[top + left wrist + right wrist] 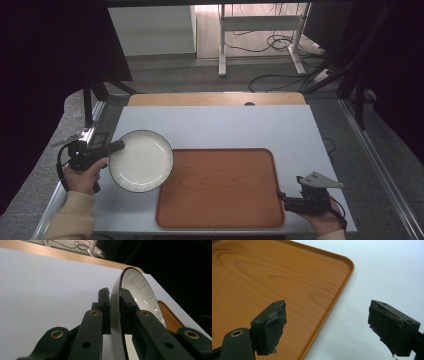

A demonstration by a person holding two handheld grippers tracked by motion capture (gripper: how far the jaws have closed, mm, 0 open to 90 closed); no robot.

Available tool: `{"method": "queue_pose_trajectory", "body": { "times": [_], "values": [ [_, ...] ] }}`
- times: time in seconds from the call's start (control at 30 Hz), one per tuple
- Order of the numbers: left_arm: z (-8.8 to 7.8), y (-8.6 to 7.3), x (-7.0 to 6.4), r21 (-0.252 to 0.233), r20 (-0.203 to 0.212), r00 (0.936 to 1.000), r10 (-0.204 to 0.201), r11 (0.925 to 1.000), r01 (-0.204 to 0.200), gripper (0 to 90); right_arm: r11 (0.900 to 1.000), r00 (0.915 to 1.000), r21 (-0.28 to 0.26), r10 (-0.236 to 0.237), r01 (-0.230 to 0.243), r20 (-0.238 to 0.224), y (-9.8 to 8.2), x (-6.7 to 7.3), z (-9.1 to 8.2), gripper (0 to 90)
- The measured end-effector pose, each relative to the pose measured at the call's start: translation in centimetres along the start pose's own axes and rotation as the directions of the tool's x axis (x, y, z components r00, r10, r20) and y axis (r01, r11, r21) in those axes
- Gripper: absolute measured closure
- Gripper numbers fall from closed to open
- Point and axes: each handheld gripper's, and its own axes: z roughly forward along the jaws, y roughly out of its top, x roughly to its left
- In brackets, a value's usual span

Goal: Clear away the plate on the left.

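Note:
A white plate [141, 161] with a dark rim hangs over the tray's near-left corner, and my left gripper [119, 145] is shut on its left edge. In the left gripper view the plate's rim [117, 315] stands on edge, pinched between the two black jaws. The wooden tray [220, 187] lies flat on the white table, with nothing on it. My right gripper [281, 196] rests at the tray's right edge, open. Its two padded jaws stand wide apart in the right gripper view, straddling the tray's rim [342, 287] with nothing between them.
The white tabletop [215, 127] stretches bare behind the tray, with a wooden strip [215, 98] along its far edge. Metal rails run along both sides of the table. Beyond it stand a desk frame [260, 30] and loose cables on the floor.

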Motion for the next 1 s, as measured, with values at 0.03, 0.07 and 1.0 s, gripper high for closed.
{"method": "queue_pose_trajectory", "body": {
  "times": [0.03,0.07,1.0],
  "values": [
    [0.1,0.0,-0.1,0.001,0.005,1.0,0.002,1.0,-0.002,82.0,1.0,1.0,0.0,0.0,0.0,0.0,0.0,0.0,0.0,15.3],
    [0.1,0.0,-0.2,0.001,0.01,1.0,0.003,1.0,-0.003,81.9,1.0,1.0,0.0,0.0,0.0,0.0,0.0,0.0,0.0,15.3],
    [2.8,0.2,-2.8,0.031,0.079,0.9967,0.015,0.9994,-0.018,81.8,1.0,1.0,0.001,0.0,0.0,0.003,0.0,0.0,0.0,15.4]
  ]
}}
